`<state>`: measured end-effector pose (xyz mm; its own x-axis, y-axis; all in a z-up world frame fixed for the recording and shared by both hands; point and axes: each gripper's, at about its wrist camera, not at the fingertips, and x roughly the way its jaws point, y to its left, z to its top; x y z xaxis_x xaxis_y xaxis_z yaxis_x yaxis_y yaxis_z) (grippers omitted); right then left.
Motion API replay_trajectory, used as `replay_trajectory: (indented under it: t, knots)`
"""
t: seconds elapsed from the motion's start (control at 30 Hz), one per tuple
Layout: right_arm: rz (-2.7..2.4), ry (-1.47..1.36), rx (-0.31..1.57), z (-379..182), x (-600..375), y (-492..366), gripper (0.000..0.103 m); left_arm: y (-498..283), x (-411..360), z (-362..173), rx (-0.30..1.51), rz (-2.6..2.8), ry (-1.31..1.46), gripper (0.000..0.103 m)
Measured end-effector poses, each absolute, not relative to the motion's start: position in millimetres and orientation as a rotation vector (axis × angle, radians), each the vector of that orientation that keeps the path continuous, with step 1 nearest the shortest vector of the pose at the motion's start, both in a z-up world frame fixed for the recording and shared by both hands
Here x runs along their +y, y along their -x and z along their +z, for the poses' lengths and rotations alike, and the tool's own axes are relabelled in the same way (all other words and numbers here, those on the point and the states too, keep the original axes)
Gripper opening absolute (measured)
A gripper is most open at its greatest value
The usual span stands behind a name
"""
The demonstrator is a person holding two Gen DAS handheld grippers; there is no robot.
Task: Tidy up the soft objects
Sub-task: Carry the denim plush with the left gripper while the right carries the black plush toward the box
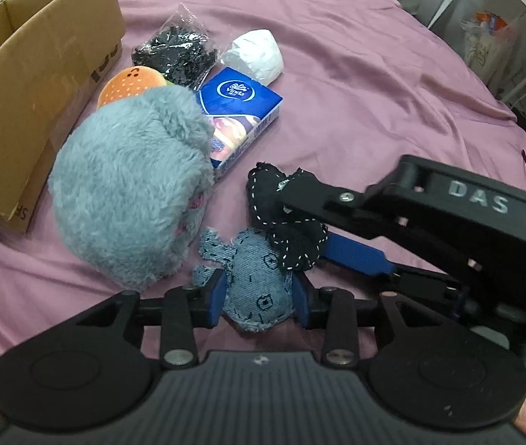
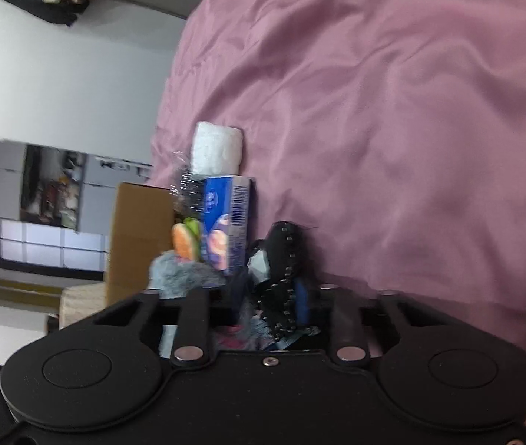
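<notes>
A small denim stuffed toy (image 1: pixel 251 259) lies on the purple bedsheet (image 1: pixel 374 92). My left gripper (image 1: pixel 259 282) points down over it, and its blue pads (image 1: pixel 218 293) touch the toy on both sides. A black stuffed toy with white stitching (image 1: pixel 266 193) overlaps the denim toy's far right side. My right gripper (image 1: pixel 300 218) reaches in from the right and is shut on it. In the right wrist view the black toy (image 2: pixel 283 256) sits pinched in the right gripper (image 2: pixel 274 296), with blue denim showing below it.
A big grey fluffy plush (image 1: pixel 129 193) rests just left of the denim toy, with a burger plush (image 1: pixel 129 81) behind it. An open cardboard box (image 1: pixel 22 92) stands far left. A blue tissue pack (image 1: pixel 240 111), a bag of black items (image 1: pixel 177 52) and a white bundle (image 1: pixel 255 53) lie beyond.
</notes>
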<state>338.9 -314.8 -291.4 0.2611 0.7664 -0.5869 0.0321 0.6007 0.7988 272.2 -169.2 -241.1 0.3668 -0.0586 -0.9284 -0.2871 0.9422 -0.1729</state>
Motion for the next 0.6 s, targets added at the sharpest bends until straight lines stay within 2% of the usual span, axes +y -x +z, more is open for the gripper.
replay_trajectory:
  t: [0.3, 0.6]
  knots:
    - [0.509, -0.829, 1.149, -273, -332, -318, 0.019, -266, -169, -234, 1.161, 0.164, 0.351, 0.022]
    - [0.404, -0.674, 1.053, -216, -337, -278, 0.019, -239, -168, -205, 1.093, 0.075, 0.394, 0.021]
